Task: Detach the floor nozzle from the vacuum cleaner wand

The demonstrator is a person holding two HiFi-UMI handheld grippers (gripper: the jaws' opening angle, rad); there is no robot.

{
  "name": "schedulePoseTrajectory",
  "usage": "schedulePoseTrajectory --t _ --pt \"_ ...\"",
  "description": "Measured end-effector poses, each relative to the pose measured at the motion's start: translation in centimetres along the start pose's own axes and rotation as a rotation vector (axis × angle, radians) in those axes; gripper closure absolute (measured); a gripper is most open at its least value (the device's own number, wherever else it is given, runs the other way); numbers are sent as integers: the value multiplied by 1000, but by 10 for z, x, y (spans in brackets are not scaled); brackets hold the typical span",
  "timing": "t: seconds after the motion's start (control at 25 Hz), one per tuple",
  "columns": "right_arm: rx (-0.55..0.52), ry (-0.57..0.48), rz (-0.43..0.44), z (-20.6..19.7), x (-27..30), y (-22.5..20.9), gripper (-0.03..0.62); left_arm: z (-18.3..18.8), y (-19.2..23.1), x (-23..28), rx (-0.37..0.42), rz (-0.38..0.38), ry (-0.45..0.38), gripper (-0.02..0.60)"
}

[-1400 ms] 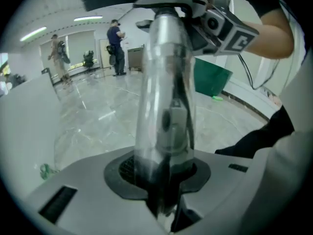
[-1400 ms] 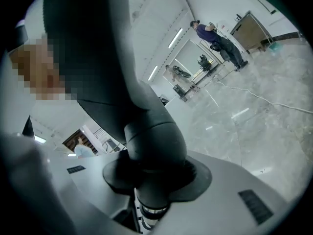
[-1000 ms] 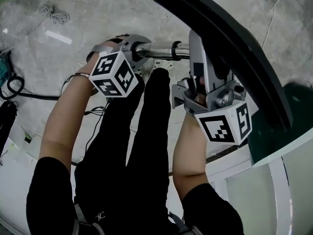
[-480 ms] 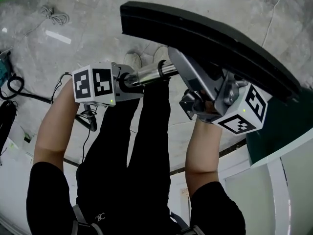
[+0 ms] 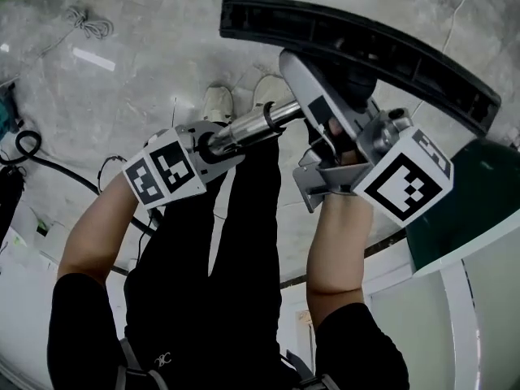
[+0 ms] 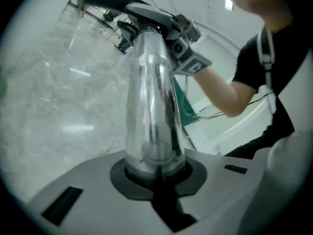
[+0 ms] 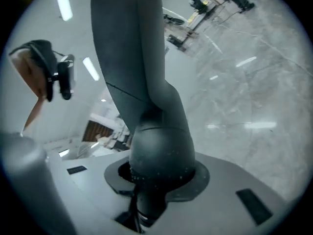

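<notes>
Left gripper view: the left gripper [image 6: 155, 169] was clamped round the shiny metal wand [image 6: 149, 97]. The dark pads were snug on the tube, and the jaws had just been closing on it.
Right gripper view: the right gripper [image 7: 157, 180] was pinched on the rounded grey neck [image 7: 159, 151] of the floor nozzle [image 7: 124, 33]. Its jaws had just been squeezed in further with the neck between them.
Head view, wand: it was held up off the floor, slanting from the left claw up and to the right into the grey neck. The two parts looked like they were still joined there.
Head view, nozzle: the whole thing was lifted in the air, with its long black head [image 5: 366, 51] stretched across the top right beyond both claws.
Marker cubes: one [image 5: 165, 177] was seen at the left claw, tilted, and the other [image 5: 404, 177] at the right claw, just under the black head.
Arms: both forearms were raised from the bottom of the view, with black trousers [image 5: 219, 250] between them.
Floor: grey marble [image 5: 146, 23] was seen far below. A pair of white shoes [image 5: 218, 102] sat just beyond the wand and a black cable [image 5: 24, 146] lay off to the left.
Right edge: a dark green panel [image 5: 479, 201] with a white rim was partly visible.
</notes>
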State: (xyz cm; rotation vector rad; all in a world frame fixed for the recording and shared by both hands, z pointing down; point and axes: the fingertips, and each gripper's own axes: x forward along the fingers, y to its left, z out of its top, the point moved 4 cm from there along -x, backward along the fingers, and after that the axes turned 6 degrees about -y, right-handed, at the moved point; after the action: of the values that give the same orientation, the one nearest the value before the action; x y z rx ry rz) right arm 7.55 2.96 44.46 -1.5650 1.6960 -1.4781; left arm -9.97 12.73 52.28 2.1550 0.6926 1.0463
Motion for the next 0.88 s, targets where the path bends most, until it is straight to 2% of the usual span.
schedulePoseTrajectory --t 0.04,0.08,0.12,0.16,0.24,0.32,0.4,0.44,0.48,0.52,0.56,0.64,0.76,0.88 --pt "39 -12 -99 -2 -1 -10 464 -4 6 2 17 81 28 525" --pt "71 -23 -180 -5 -3 -19 464 -8 9 3 26 114 51 525" --pt "88 -26 -227 -8 -6 -24 464 -12 9 4 25 94 64 525" --pt "91 -20 -232 -12 -8 -25 464 -16 6 4 15 38 71 525" --pt "73 -2 -132 -15 -4 -22 465 -18 0 1 -29 -107 66 525" --pt "41 -18 82 -8 -4 -13 465 -17 -12 -6 -102 -296 35 525" --pt "46 -117 298 20 -16 -17 465 -24 -31 -12 -150 -473 23 525" --pt "81 -187 351 41 -23 -29 464 -37 -38 -13 -150 -502 45 525" --pt "122 -250 360 60 -28 -43 464 -53 -41 -11 -140 -479 81 525" --pt "139 -288 337 73 -31 -54 464 -70 -40 -7 -124 -423 119 525" --pt "124 -292 297 77 -32 -60 464 -84 -36 -3 -104 -359 150 525" --pt "47 -234 217 67 -30 -60 464 -97 -21 3 -46 -256 198 523" --pt "-20 -151 117 54 -22 -54 464 -76 11 1 13 -184 215 514" --pt "-27 -182 60 57 -23 -46 464 -45 40 -4 1 -154 169 514"
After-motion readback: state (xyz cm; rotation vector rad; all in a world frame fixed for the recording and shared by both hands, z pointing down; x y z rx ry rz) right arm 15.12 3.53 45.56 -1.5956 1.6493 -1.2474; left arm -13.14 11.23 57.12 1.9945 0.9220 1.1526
